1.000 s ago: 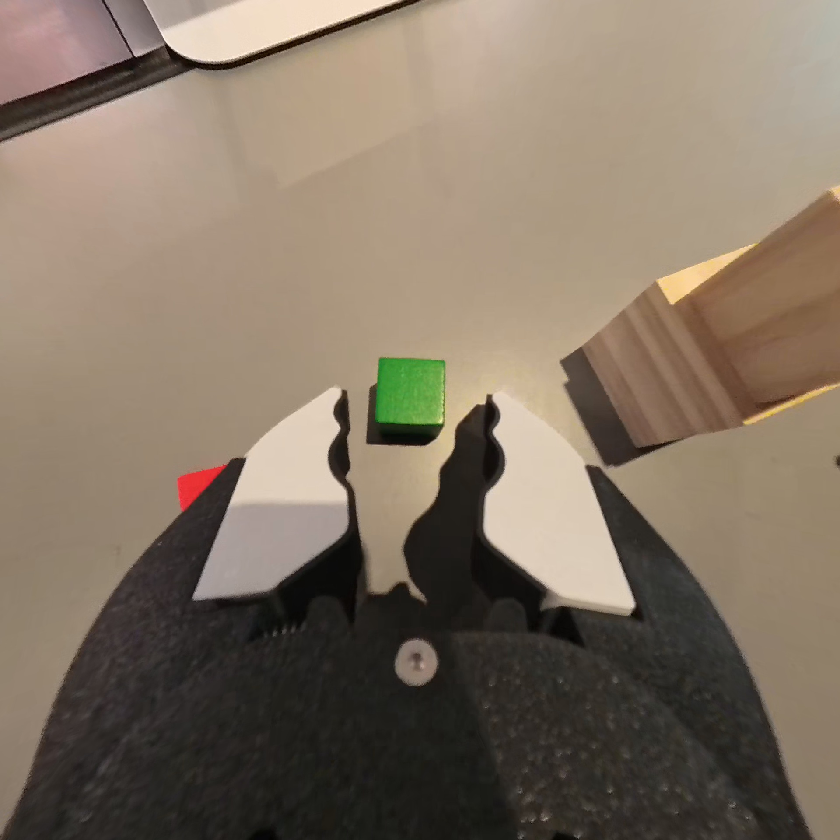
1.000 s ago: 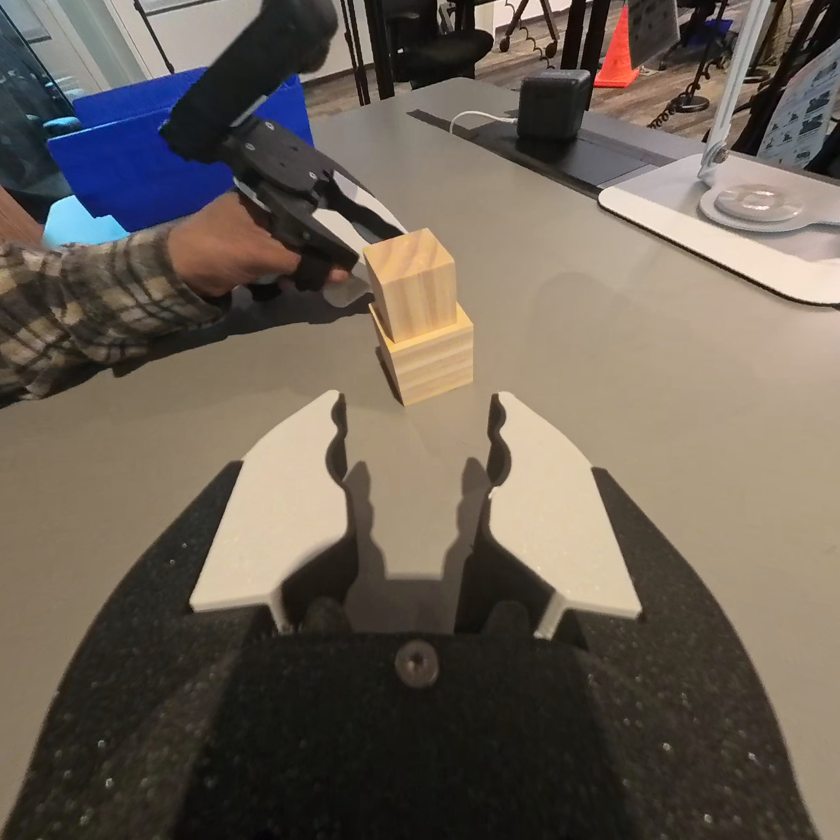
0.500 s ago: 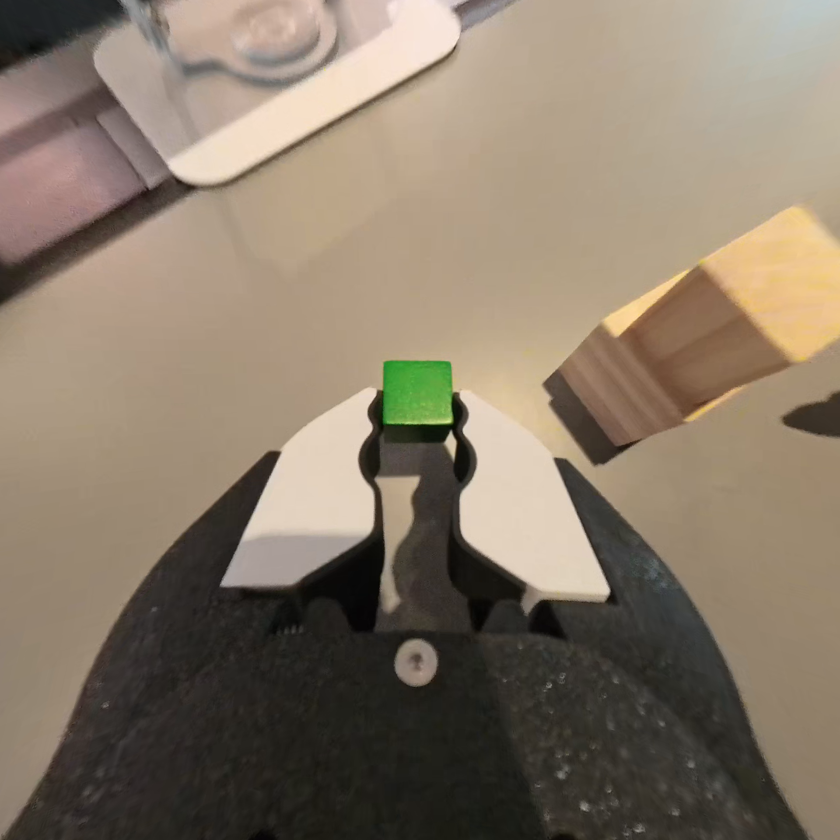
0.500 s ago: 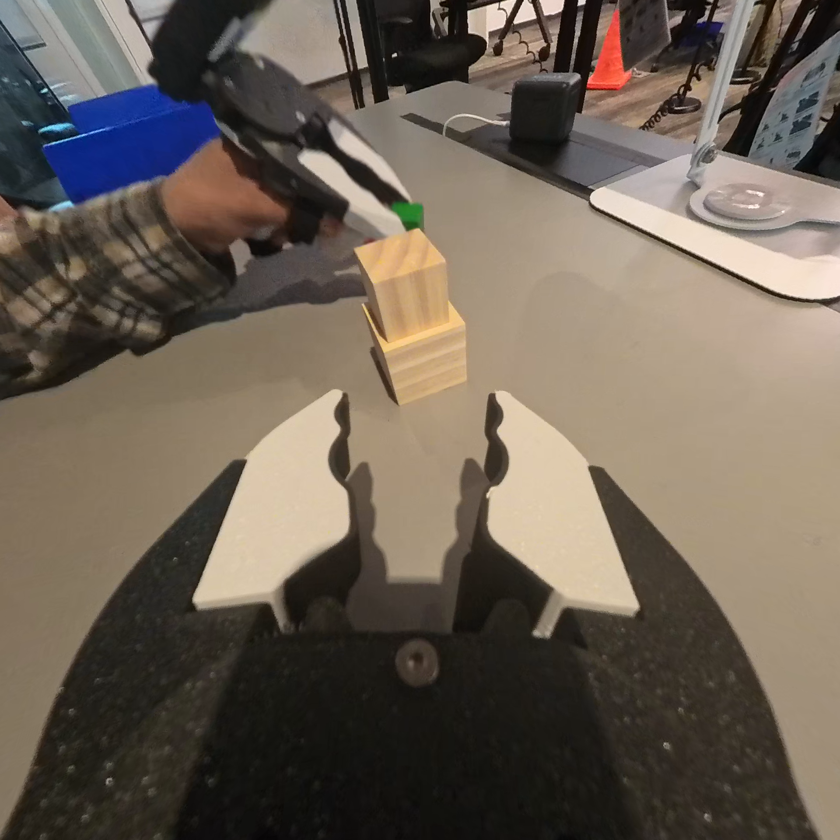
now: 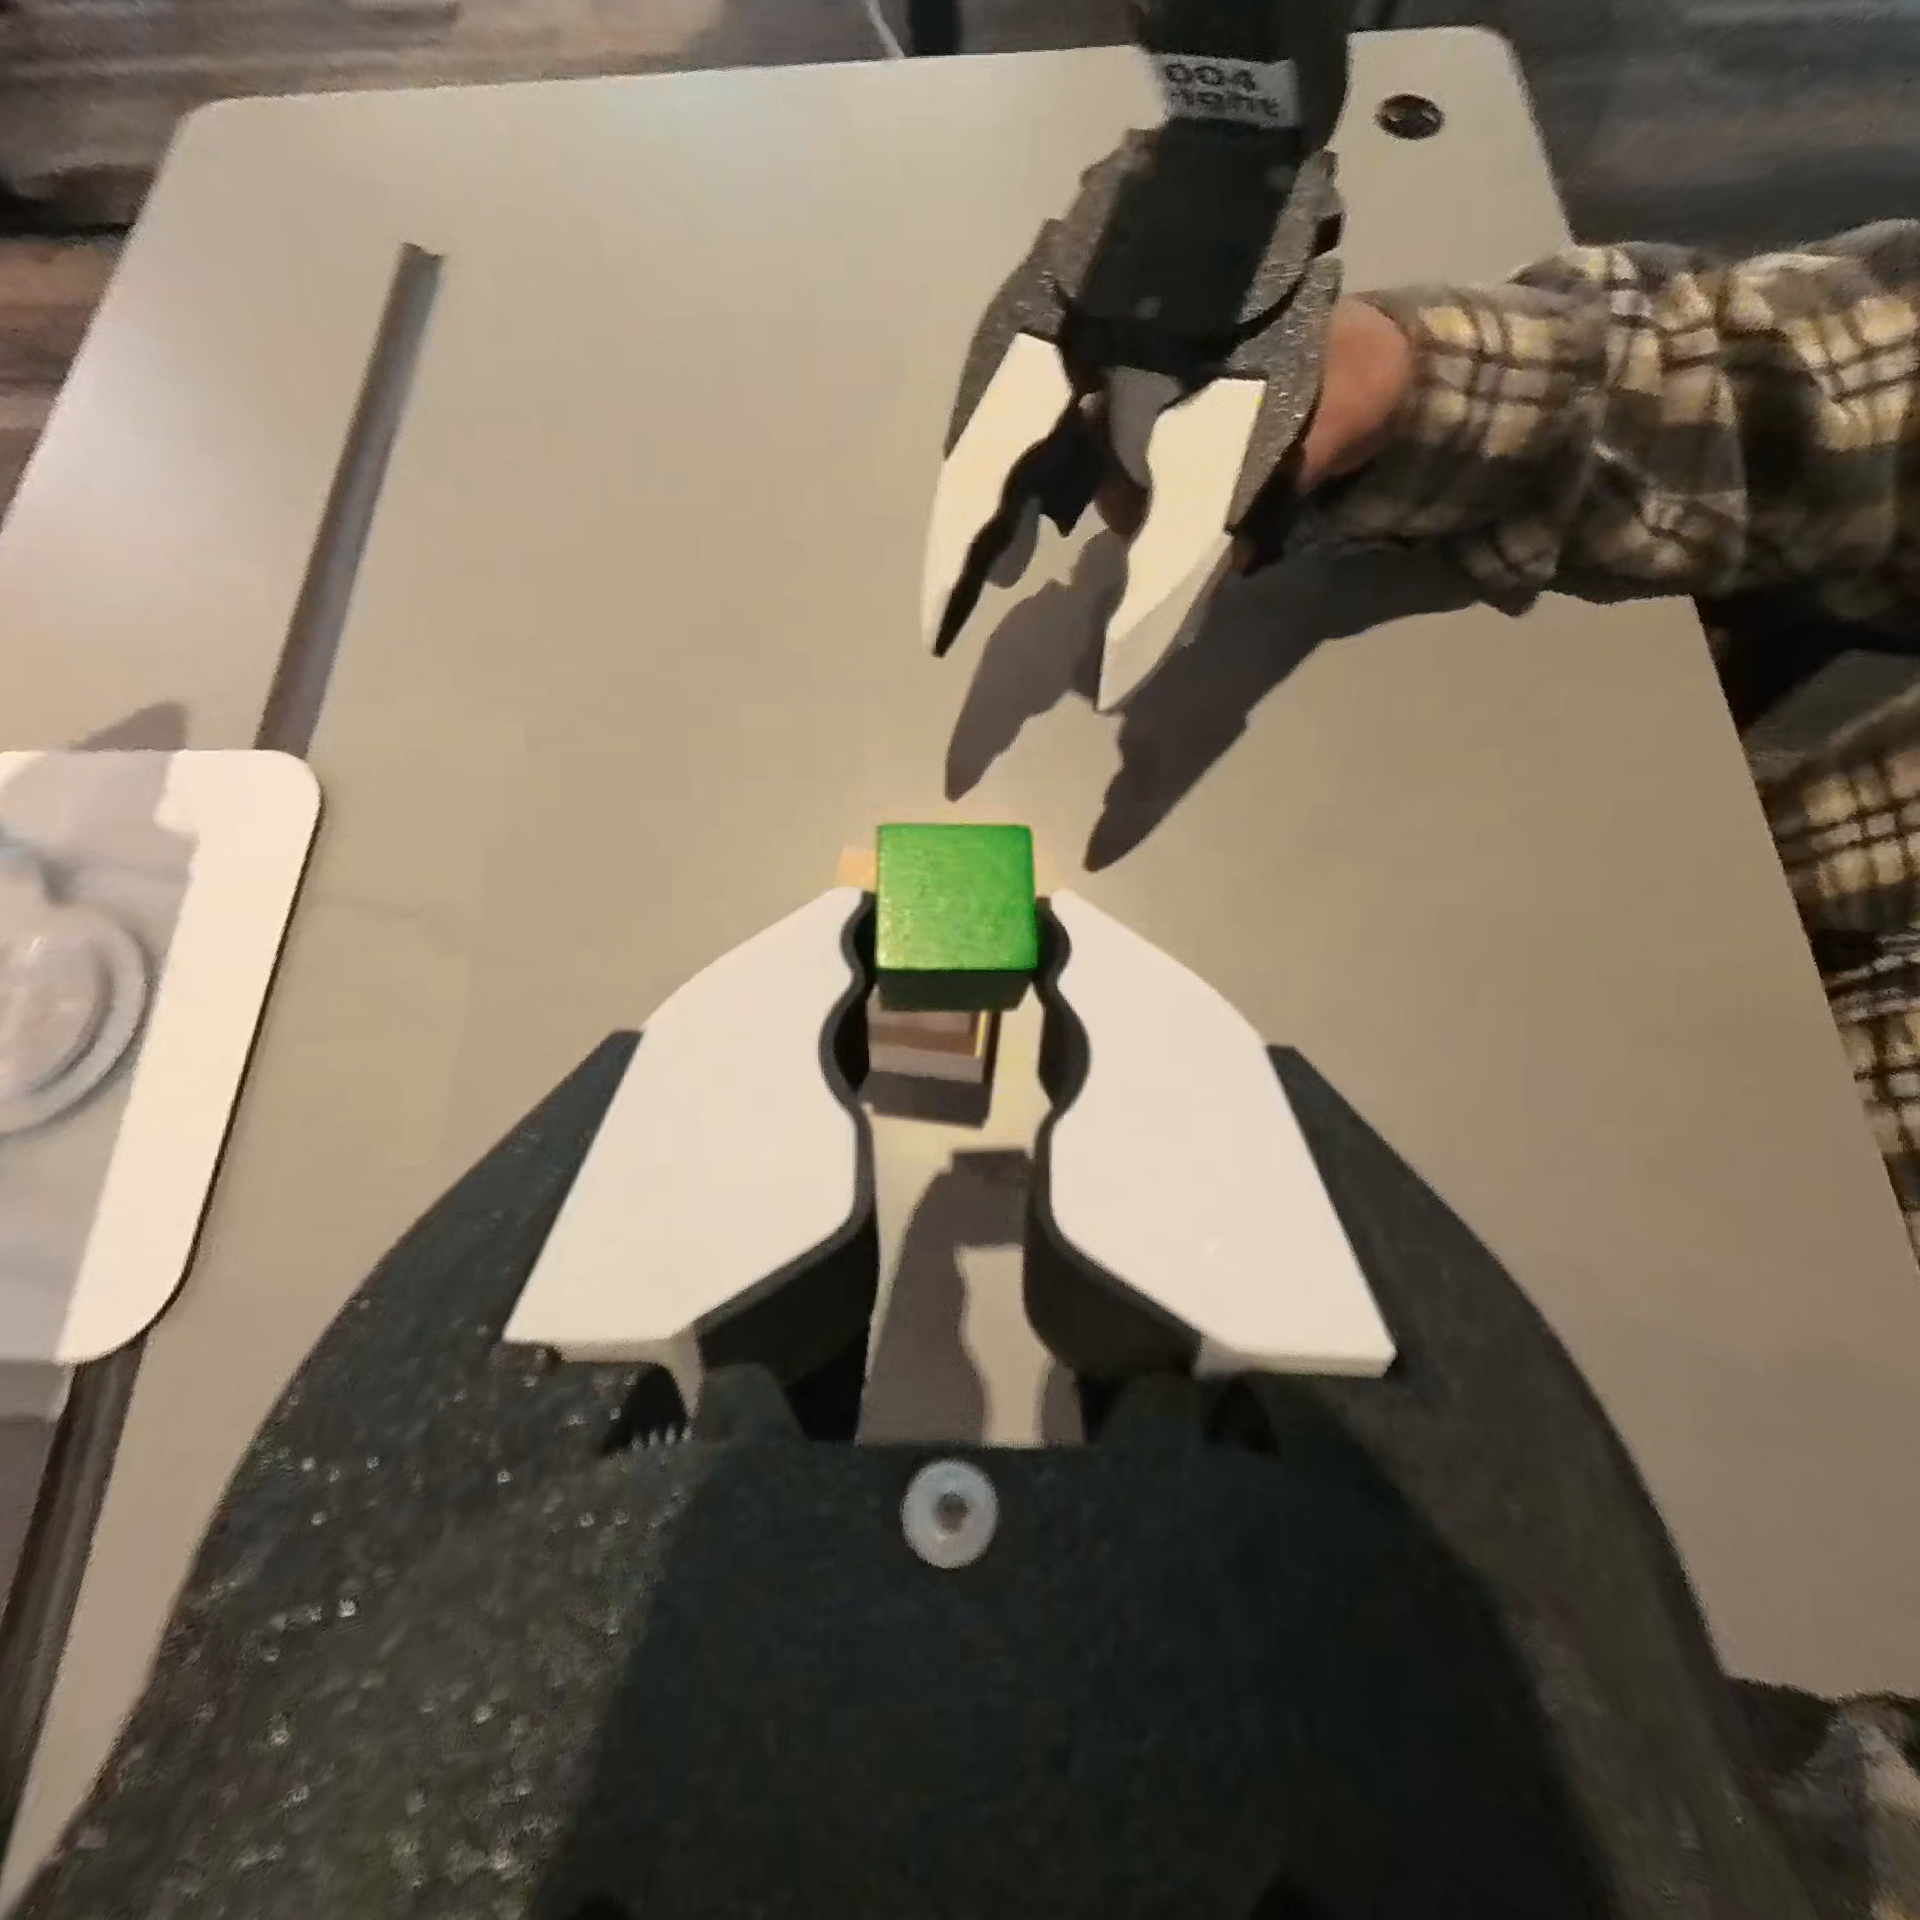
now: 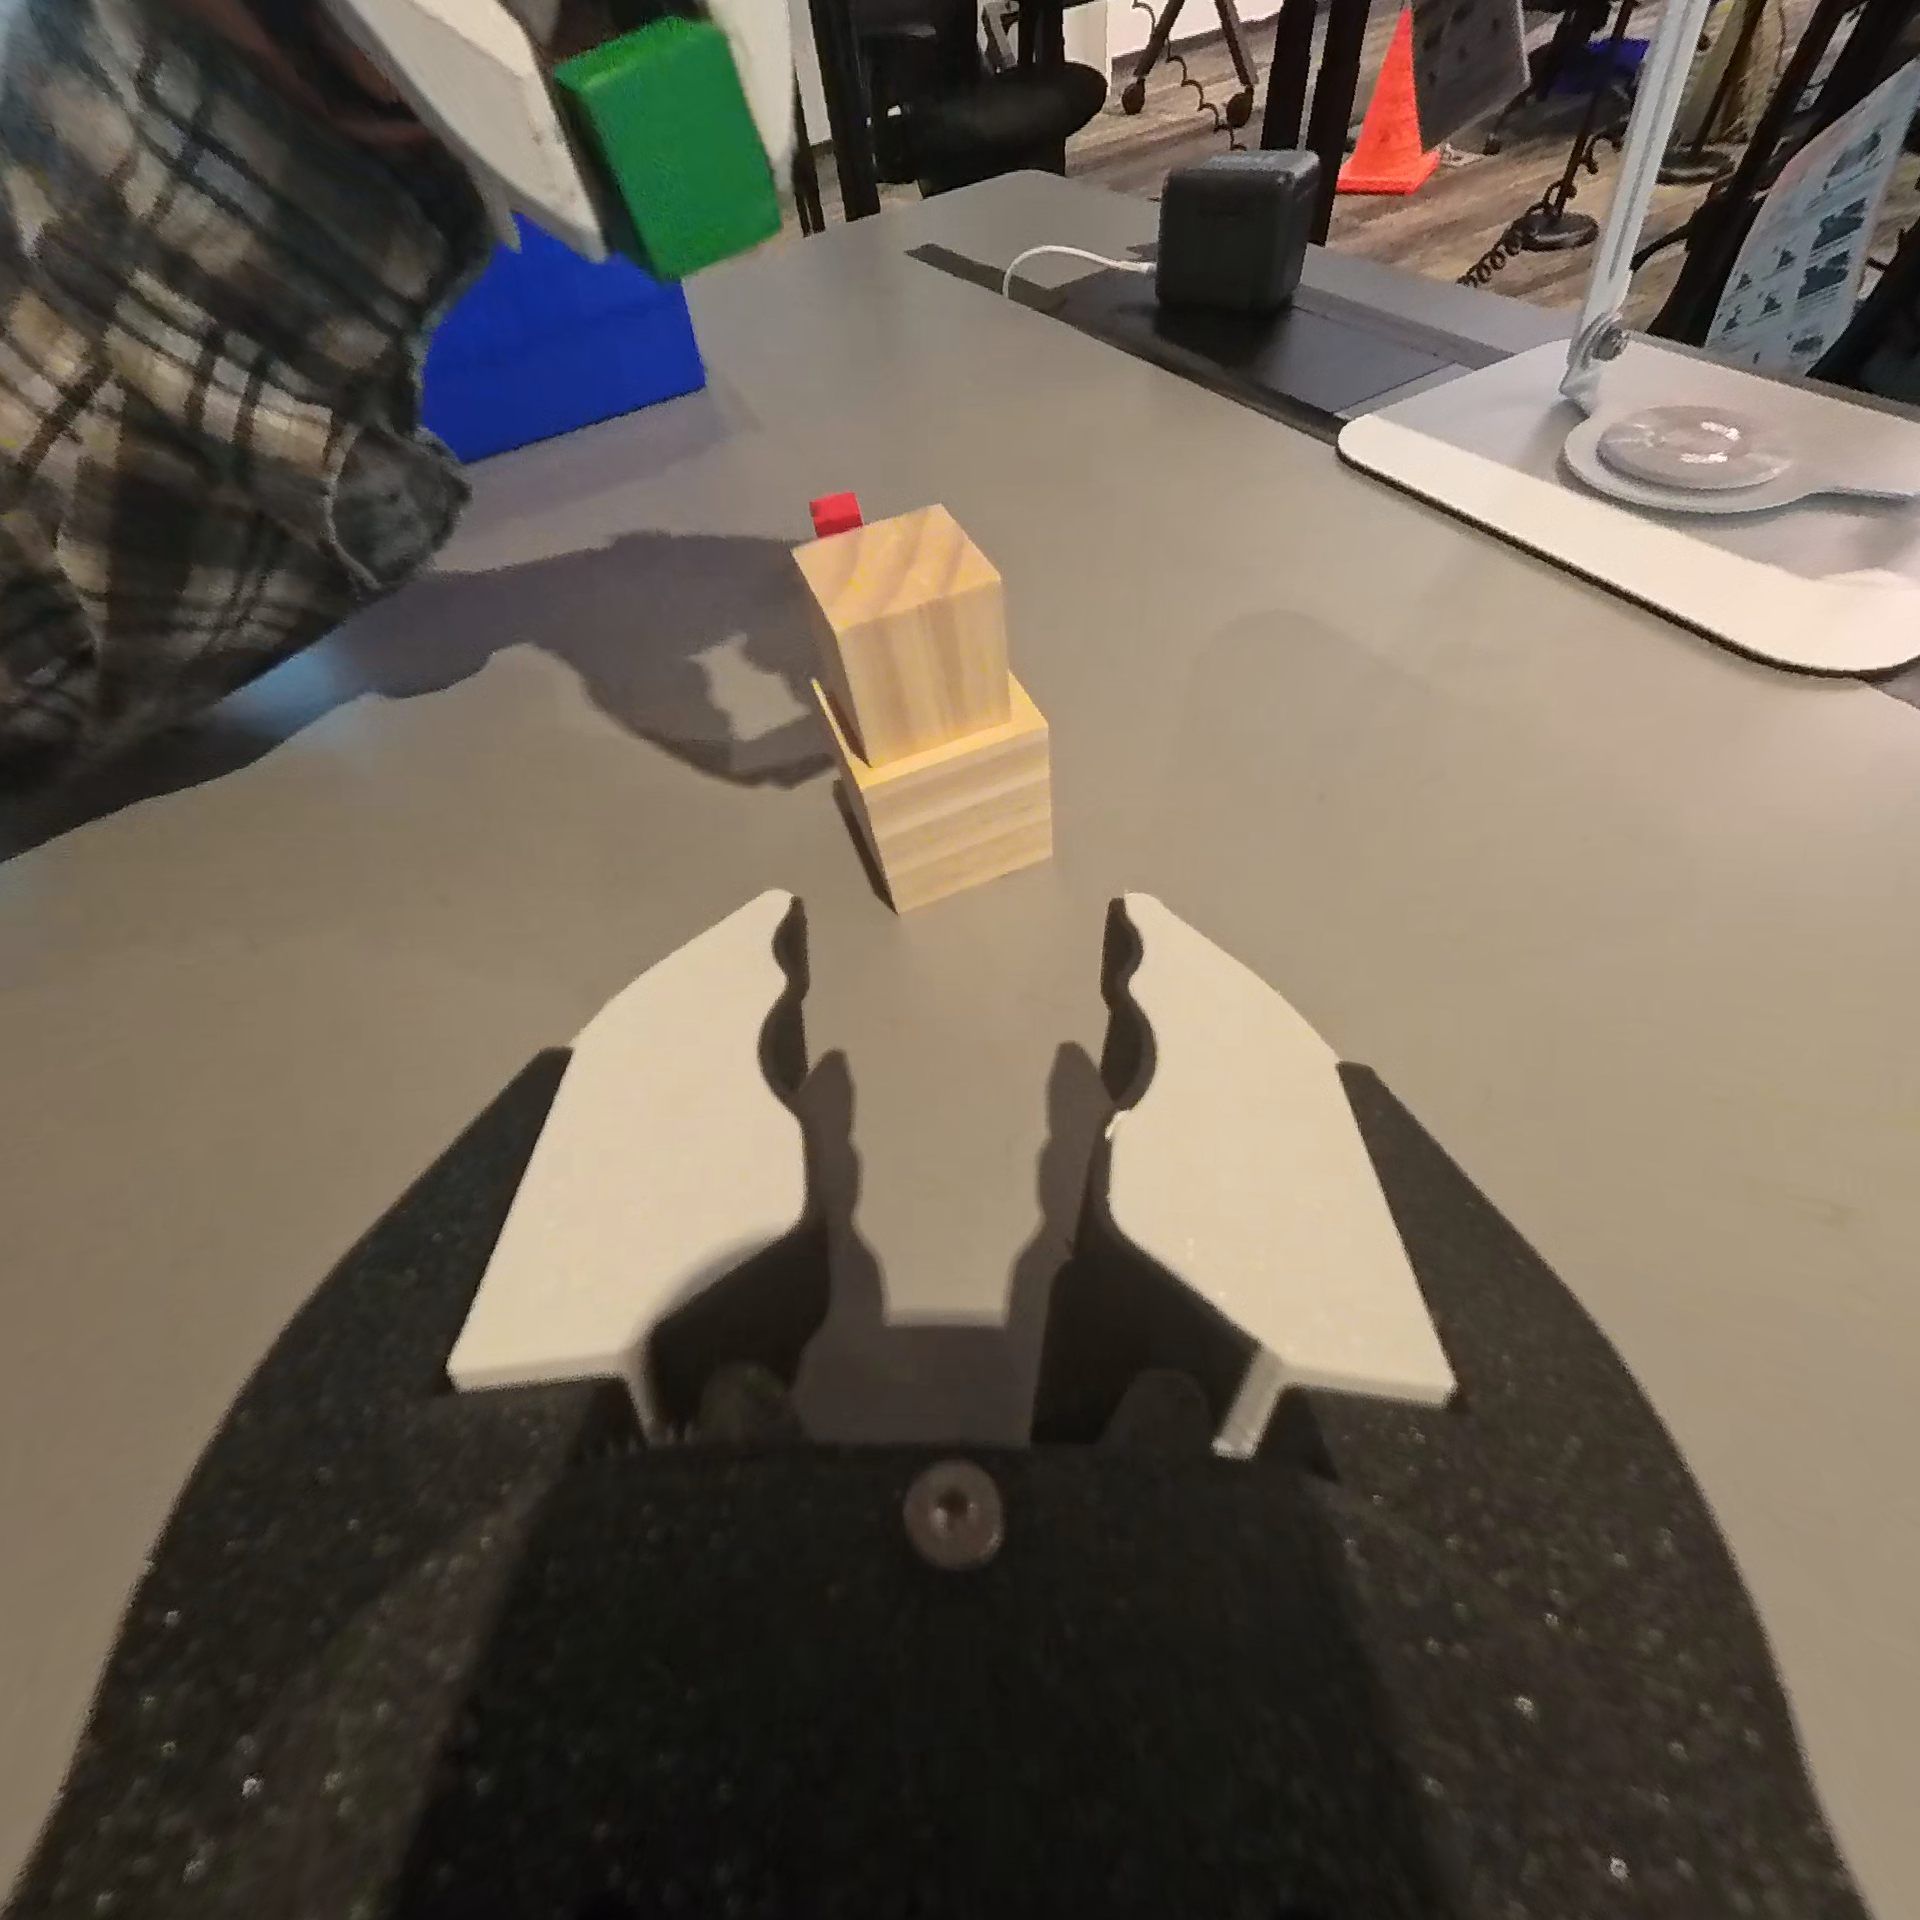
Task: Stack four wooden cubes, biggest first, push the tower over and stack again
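My left gripper [image 5: 954, 920] is shut on a green cube [image 5: 956, 912] and holds it high above the table, looking down on the stack, which shows only as a dark sliver [image 5: 928, 1065] below it. In the right wrist view the green cube [image 6: 670, 145] hangs at top left, well above the stack. The stack is a mid-size pale wooden cube [image 6: 906, 629] on a larger pale wooden cube [image 6: 954, 802], the upper one turned slightly. A small red cube [image 6: 836, 513] lies on the table behind the stack. My right gripper [image 6: 954, 914] is open and empty, just in front of the stack; it also shows in the left wrist view [image 5: 1029, 665].
A white lamp base plate [image 6: 1621, 520] lies at the right of the grey table [image 6: 1455, 935], and a black box with a cable [image 6: 1231, 244] sits on a dark strip at the back. A blue bin [image 6: 551, 338] stands beyond the far left edge. A plaid sleeve [image 6: 177, 395] reaches over the left side. Across from one pair of fingers to the other is roughly 12 centimeters.
My left gripper closed on the green cube, lifted it off the table and carried it up over the stack. My right gripper stayed open near the stack.
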A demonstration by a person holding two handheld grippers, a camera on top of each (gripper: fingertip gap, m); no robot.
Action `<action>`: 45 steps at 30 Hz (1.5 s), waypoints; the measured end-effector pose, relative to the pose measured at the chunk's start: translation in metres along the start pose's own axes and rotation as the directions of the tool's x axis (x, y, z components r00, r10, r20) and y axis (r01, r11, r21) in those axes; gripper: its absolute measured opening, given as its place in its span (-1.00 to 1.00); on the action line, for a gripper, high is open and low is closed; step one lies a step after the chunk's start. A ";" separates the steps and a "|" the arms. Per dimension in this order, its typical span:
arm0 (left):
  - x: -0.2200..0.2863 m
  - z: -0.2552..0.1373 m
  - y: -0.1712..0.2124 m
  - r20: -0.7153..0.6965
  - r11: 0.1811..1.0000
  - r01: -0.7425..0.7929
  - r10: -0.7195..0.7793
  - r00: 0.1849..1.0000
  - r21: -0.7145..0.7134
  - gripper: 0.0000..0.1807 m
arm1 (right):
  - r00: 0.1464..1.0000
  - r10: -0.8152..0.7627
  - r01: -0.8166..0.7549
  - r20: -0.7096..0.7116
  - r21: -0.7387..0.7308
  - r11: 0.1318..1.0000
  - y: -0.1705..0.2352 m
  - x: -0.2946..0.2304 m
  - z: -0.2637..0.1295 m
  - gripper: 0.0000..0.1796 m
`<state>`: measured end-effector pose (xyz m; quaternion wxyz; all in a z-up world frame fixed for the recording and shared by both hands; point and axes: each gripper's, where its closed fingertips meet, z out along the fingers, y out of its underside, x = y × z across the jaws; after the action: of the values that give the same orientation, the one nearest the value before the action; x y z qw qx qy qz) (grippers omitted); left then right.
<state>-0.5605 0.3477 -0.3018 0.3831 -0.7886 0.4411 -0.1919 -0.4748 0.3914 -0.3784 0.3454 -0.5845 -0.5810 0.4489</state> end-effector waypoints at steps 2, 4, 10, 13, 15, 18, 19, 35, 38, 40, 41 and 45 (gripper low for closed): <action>-0.001 0.009 0.006 -0.055 1.000 -0.009 0.009 0.998 -0.014 -0.69 | 1.000 0.005 -0.005 0.005 -0.010 1.000 0.003 0.000 0.002 -0.40; -0.004 0.015 0.011 -0.085 1.000 -0.005 0.003 0.996 -0.027 -0.68 | 1.000 0.005 -0.004 0.009 -0.021 1.000 0.005 0.000 0.003 -0.40; -0.008 0.031 0.016 -0.165 1.000 -0.003 0.007 0.986 0.026 -0.68 | 1.000 -0.009 0.009 0.014 -0.040 0.999 0.007 -0.003 0.006 -0.40; -0.011 0.037 0.018 -0.176 0.999 0.003 0.003 0.984 0.035 -0.68 | 1.000 -0.009 0.010 0.017 -0.048 0.999 0.008 -0.003 0.007 -0.40; -0.013 0.040 0.020 -0.178 0.999 0.008 -0.001 0.984 0.041 -0.69 | 1.000 -0.012 0.013 0.018 -0.049 0.999 0.008 -0.004 0.007 -0.40; -0.012 0.043 0.021 -0.193 0.999 0.015 -0.005 0.981 0.050 -0.69 | 1.000 -0.017 0.018 0.020 -0.051 0.999 0.008 -0.006 0.008 -0.40; -0.012 0.043 0.021 -0.193 0.999 0.009 0.002 0.981 0.053 -0.68 | 1.000 -0.019 0.020 0.021 -0.052 0.998 0.008 -0.006 0.008 -0.40; -0.013 0.052 0.025 -0.190 0.999 0.001 0.006 0.982 0.035 -0.69 | 1.000 -0.015 0.016 0.028 -0.057 0.998 0.009 -0.007 0.009 -0.40; -0.013 0.053 0.025 -0.188 0.999 -0.001 0.007 0.982 0.034 -0.69 | 0.999 -0.017 0.019 0.028 -0.059 0.998 0.009 -0.007 0.009 -0.40; -0.013 0.053 0.026 -0.184 1.000 -0.006 0.012 0.983 0.030 -0.69 | 0.999 -0.017 0.018 0.028 -0.059 0.998 0.009 -0.007 0.009 -0.40; -0.013 0.053 0.026 -0.182 0.999 -0.012 0.018 0.983 0.031 -0.69 | 0.999 -0.016 0.017 0.029 -0.059 0.998 0.009 -0.007 0.009 -0.40; -0.012 0.052 0.026 -0.184 0.999 -0.029 0.035 0.982 0.035 -0.69 | 0.999 -0.014 0.016 0.032 -0.065 0.998 0.010 -0.008 0.010 -0.39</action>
<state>-0.5473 0.3721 -0.3545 0.3561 -0.7539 0.4843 -0.2649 -0.4792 0.3820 -0.3903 0.3204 -0.5839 -0.6049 0.4364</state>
